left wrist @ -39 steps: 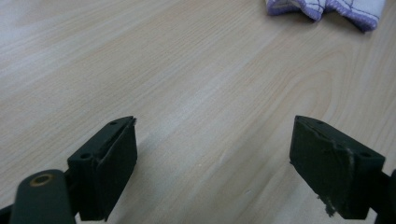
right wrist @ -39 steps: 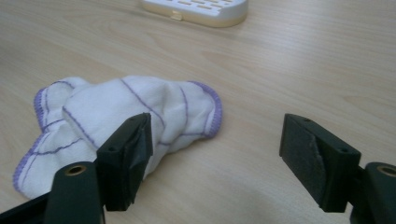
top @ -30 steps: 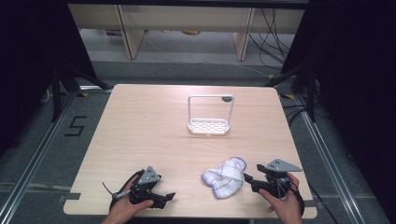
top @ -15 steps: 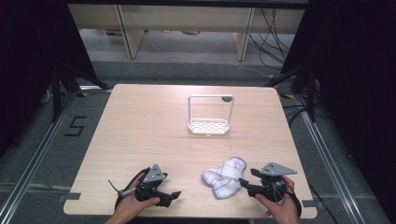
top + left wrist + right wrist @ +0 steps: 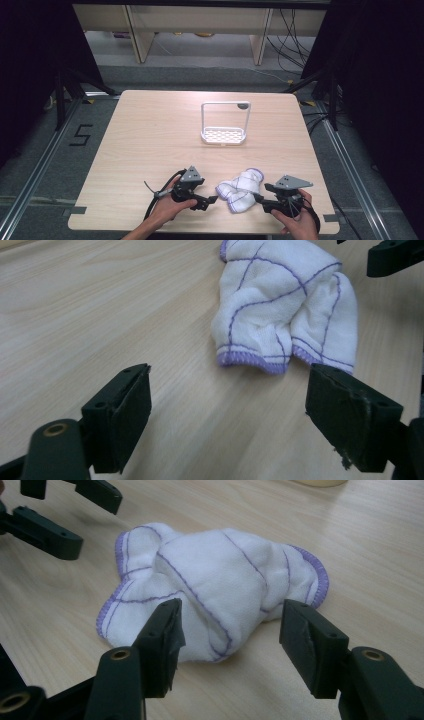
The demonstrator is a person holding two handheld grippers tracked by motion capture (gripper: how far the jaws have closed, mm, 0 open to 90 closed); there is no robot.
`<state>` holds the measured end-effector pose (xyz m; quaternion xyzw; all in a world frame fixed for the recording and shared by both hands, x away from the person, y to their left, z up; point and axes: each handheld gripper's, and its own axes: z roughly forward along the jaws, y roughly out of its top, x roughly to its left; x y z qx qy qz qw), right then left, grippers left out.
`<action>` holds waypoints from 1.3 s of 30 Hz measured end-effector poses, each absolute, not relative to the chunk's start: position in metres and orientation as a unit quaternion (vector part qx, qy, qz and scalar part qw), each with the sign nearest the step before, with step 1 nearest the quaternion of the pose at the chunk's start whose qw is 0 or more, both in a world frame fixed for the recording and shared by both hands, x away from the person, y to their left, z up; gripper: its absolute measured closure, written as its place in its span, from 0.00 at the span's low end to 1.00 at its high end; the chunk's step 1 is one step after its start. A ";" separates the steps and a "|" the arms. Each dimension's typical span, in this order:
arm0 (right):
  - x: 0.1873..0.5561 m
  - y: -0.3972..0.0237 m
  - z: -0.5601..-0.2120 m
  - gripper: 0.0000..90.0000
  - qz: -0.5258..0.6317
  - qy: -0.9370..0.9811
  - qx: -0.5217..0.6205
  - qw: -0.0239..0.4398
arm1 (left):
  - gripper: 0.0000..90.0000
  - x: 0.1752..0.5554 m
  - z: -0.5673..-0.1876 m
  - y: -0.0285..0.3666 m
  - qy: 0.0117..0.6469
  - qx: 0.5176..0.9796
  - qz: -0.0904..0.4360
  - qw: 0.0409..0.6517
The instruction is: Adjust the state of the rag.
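1. The right gripper point(image 5: 261, 200) has its fingers point(image 5: 162, 635) spread around the near fold of a crumpled white cloth point(image 5: 240, 190) with purple stitching; they have just been closing, the cloth's edge lies between them, and the pads do not yet press on it.
2. The left gripper point(image 5: 212, 200) has its fingers point(image 5: 122, 410) spread wide with bare wood between them; they have just begun to narrow, and the cloth's purple hem lies just ahead of their tips.
3. The cloth sits bunched on the front part of the desk point(image 5: 150, 145), between the two grippers, well apart from the white wire rack point(image 5: 224, 132) standing near the middle.
4. Likely trouble: the right fingers look set to catch only a thick fold, not a single edge, so a lift may bring up the whole bundle still bunched, or the layers may slip out.
5. Likely trouble: the left fingers sit low against the wood, so closing short of the hem would pinch nothing, and a push forward could shove the cloth toward the right gripper instead of taking it.
6. Both hands come in from the front edge, the left hand point(image 5: 167, 207) and right hand point(image 5: 297, 220) each wrapped around a gripper body, held low and near level, pointed inward at the cloth from opposite sides.
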<state>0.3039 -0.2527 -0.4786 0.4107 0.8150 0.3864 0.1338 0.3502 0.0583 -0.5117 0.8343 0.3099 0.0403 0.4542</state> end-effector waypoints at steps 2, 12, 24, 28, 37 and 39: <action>0.304 -0.252 -0.479 0.48 0.384 0.818 0.407 0.136 | 0.25 0.353 -0.512 0.053 0.306 0.834 0.038 0.456; 0.305 -0.251 -0.483 0.46 0.381 0.817 0.415 0.127 | 0.40 0.365 -0.514 0.033 0.296 0.852 0.045 0.429; 0.307 -0.234 -0.489 0.35 0.366 0.821 0.417 0.133 | 0.85 0.361 -0.513 0.020 0.240 0.866 0.076 0.432; 0.309 -0.229 -0.491 0.37 0.351 0.828 0.417 0.133 | 0.90 0.359 -0.510 0.022 0.227 0.868 0.085 0.433; 0.317 -0.233 -0.493 0.70 0.355 0.830 0.413 0.118 | 0.93 0.355 -0.505 0.023 0.222 0.865 0.077 0.444; 0.317 -0.233 -0.491 0.77 0.352 0.840 0.392 0.130 | 0.93 0.354 -0.501 0.027 0.224 0.863 0.074 0.446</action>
